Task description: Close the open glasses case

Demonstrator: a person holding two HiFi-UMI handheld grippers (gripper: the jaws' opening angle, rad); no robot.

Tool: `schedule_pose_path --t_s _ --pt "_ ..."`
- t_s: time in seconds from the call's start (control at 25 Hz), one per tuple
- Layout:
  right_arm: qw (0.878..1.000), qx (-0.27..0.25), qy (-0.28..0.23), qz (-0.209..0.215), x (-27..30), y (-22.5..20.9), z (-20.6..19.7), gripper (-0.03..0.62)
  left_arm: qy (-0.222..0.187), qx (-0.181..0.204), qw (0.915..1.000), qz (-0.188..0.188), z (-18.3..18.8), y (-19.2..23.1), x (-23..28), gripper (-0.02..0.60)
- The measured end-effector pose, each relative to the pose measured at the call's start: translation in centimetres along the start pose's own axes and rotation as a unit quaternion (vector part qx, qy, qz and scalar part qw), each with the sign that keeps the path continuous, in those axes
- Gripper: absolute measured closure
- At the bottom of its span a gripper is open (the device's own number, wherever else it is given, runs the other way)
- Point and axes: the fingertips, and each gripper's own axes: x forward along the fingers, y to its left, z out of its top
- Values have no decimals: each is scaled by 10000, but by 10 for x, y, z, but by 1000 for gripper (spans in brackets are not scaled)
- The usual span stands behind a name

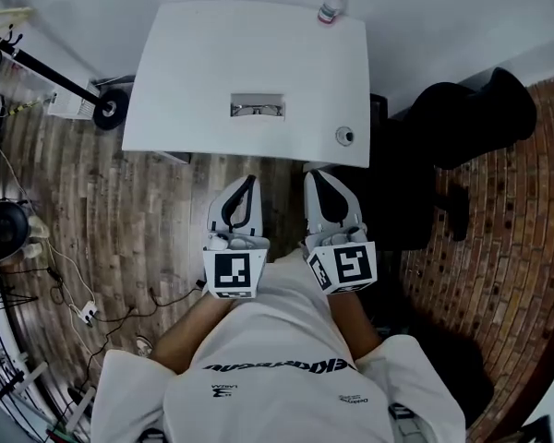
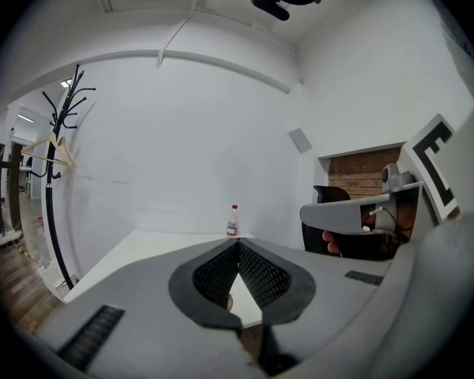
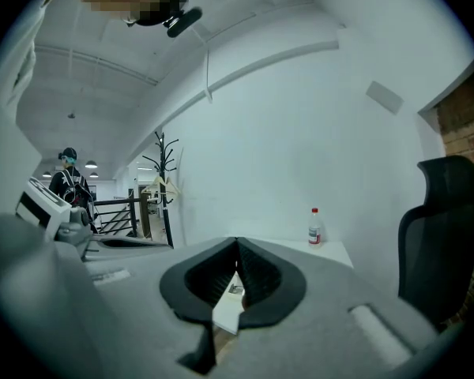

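Note:
The open glasses case (image 1: 257,106) lies near the middle of the white table (image 1: 194,81), glasses showing inside it. Through the right gripper's jaws a small part of the case (image 3: 234,289) shows on the tabletop. Both grippers hang over the floor, short of the table's near edge. The left gripper (image 1: 250,182) is shut, tips touching, nothing between them; in its own view the left gripper (image 2: 238,244) meets at a point. The right gripper (image 1: 311,174) is likewise shut and empty, and the right gripper (image 3: 237,245) shows its pads pressed together.
A small bottle with a red cap (image 1: 331,4) stands at the table's far right corner; the bottle (image 2: 232,221) and bottle (image 3: 315,226) show in both gripper views. A round fitting (image 1: 345,137) sits near the right front corner. A black office chair (image 1: 462,118) stands right; a coat stand (image 2: 59,144) left.

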Motion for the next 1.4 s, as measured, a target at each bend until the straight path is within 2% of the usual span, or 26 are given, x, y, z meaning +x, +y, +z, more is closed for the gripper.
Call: schedule_pose_path --t_s 0.36,0.72,1.0,1.4 --pt "9999 70 154 -5 42 -17 -7 592 72 -29 10000 2 -5 18 42 583" --pt "9990 138 390 170 94 -64 -18 592 232 -107 9993 278 -12 27 102 583" --pt "9962 262 710 427 132 -93 -40 592 405 -186 9973 579 -22 35 145 583" --pt "9898 347 1047 898 167 -104 -73 592 649 -239 9933 921 -43 36 178 583"
